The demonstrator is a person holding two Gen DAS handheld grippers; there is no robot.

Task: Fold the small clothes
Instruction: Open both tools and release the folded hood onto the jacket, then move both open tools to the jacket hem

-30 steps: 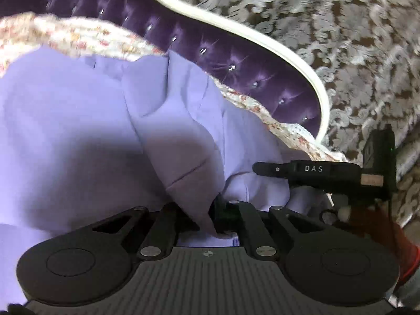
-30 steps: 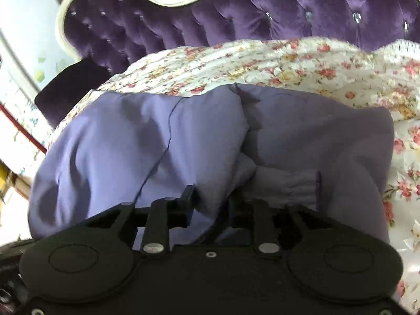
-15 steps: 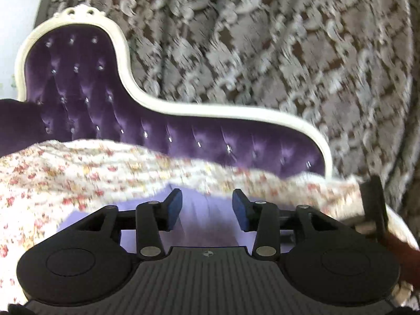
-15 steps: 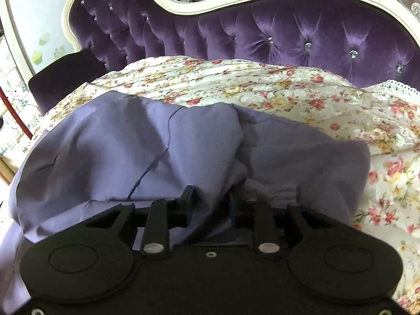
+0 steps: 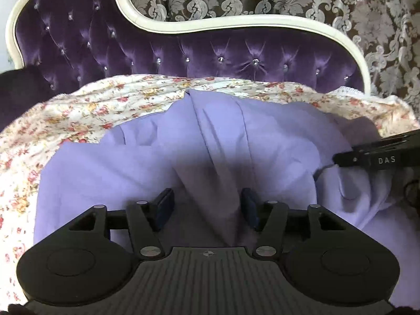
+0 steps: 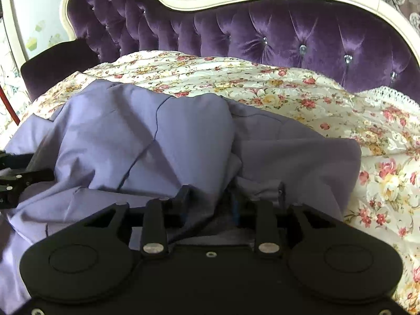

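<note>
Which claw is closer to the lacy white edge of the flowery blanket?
Right. The right claw, with purple cloth between its fingers, sits on the side where the lacy edge lies. The left claw, open over the cloth, is farther from it.

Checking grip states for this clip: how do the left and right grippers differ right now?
The left gripper stands open, its pads apart over the lilac fabric garment; the right gripper is shut on a bunched fold. Both are black and sit over the same garment on the floral quilt.
</note>
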